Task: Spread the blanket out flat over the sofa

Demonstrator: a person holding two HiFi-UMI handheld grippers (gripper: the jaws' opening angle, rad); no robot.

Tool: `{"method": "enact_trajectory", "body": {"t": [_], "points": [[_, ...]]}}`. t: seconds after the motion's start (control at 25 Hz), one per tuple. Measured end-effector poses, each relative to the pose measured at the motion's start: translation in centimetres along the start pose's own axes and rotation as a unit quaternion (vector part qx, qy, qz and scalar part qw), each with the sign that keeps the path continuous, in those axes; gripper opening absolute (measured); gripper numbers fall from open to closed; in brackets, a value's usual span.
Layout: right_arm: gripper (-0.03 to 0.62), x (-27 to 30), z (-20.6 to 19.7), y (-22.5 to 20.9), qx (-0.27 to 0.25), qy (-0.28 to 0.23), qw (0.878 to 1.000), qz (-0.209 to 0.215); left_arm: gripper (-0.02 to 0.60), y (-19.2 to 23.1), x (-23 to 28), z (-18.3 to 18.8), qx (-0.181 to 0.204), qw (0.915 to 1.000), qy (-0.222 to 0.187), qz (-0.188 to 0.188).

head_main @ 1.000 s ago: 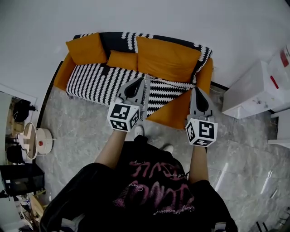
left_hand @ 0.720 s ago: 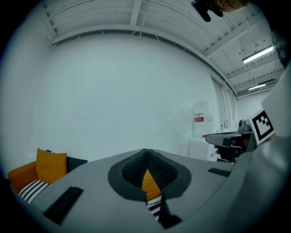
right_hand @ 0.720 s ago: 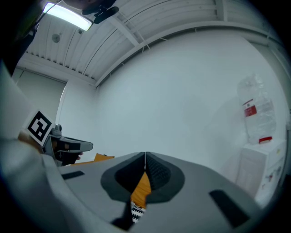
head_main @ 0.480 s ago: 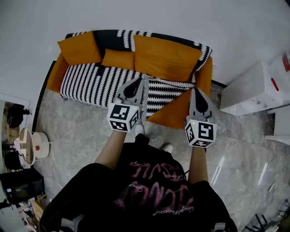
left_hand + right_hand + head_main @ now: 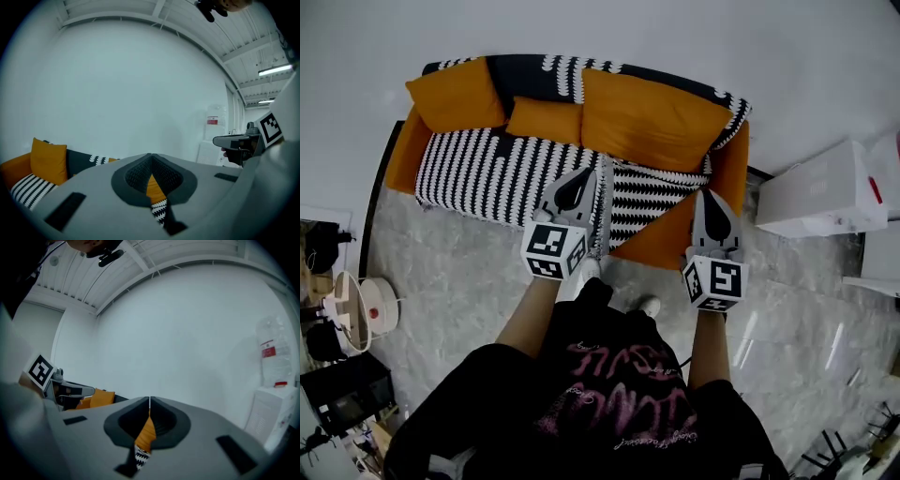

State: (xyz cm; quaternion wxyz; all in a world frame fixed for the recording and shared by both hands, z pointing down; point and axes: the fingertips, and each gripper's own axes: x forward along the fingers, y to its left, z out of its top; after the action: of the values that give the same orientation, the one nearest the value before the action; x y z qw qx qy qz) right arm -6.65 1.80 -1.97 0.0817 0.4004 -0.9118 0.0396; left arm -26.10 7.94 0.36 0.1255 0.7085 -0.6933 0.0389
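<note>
**Both grippers shut at the blanket's slanting edge, one seat corner bare**

Head view: A person stands on the grey floor (image 5: 459, 272) facing the sofa (image 5: 401, 159), which backs onto a white wall (image 5: 675, 37). The striped black-and-white blanket (image 5: 487, 169) covers the sofa's back and most of its seat. On the left its front edge lies along the seat's front. On the right the edge cuts across on a slant and leaves an orange triangle of seat (image 5: 661, 239) bare. The left gripper (image 5: 587, 174) hangs over the middle of the seat. The right gripper (image 5: 708, 195) is at the triangle's far corner, near the right armrest (image 5: 733, 159). The two grippers are level with each other and well apart. A white scalloped hem (image 5: 656, 170) runs from near one tip to near the other, and a pale strip of cloth (image 5: 602, 211) hangs beside the left gripper. Three orange cushions (image 5: 652, 117) lean on the back. The floor lies open to the left and in front of the sofa. A white cabinet (image 5: 820, 192) stands near the sofa's right end.

Left gripper view: The jaws are closed with their tips meeting. A sliver of cloth sits in the slit, orange above and striped below. The sofa's left end is low on the left, and the right gripper is off to the right.

Right gripper view: These jaws are also closed tip to tip on a sliver of cloth, orange over striped. The cabinet is close on the right, and the plain wall is ahead.
</note>
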Motion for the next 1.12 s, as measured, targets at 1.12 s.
{"method": "enact_trajectory", "body": {"t": [1.12], "points": [[0.021,7.1,-5.0,-4.2,0.001,0.047,0.999,0.000,0.009,2.9,7.7,-3.5,-0.004,0.9994,0.036,-0.002]]}}
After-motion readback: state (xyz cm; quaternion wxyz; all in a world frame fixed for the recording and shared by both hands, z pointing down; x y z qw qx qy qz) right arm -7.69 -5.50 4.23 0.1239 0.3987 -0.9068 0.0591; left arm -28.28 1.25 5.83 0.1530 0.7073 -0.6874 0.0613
